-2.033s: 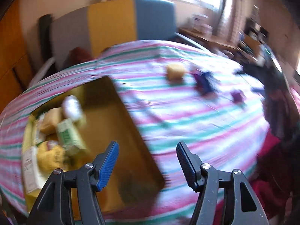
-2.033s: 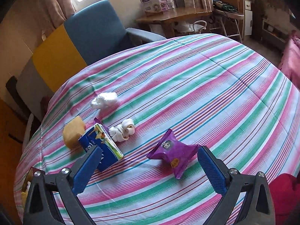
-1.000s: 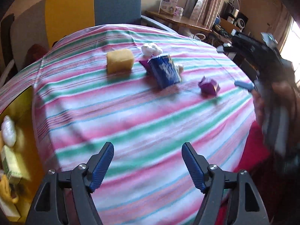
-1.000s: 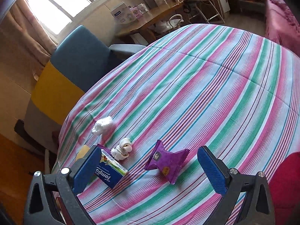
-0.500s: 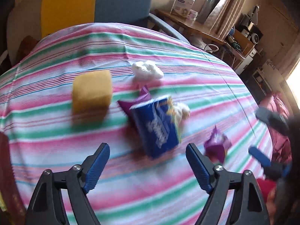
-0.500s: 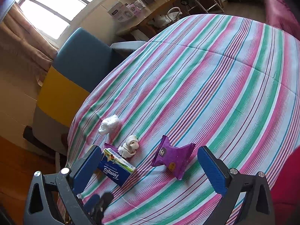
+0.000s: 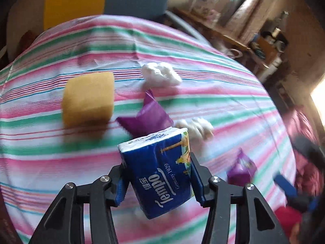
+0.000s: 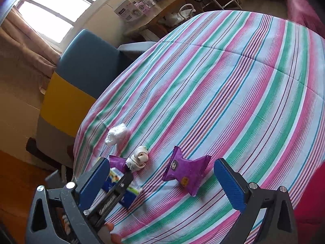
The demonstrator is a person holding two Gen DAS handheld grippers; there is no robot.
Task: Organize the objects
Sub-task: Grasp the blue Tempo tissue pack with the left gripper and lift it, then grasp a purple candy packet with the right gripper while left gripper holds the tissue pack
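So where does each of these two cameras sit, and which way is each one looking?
Left wrist view: rides on the left gripper, looking down across the striped tablecloth; its jaws have just been closing onto the blue tissue pack.
Right wrist view: rides on the right gripper, facing the purple snack packet; its jaws stand open, and fingertips show at the bottom.
Shared: the tissue pack, sponge-side clutter, white wad and the left gripper.

window (image 8: 54, 16) bright | armchair (image 8: 81, 71) blue-yellow | desk (image 8: 162, 18) cluttered
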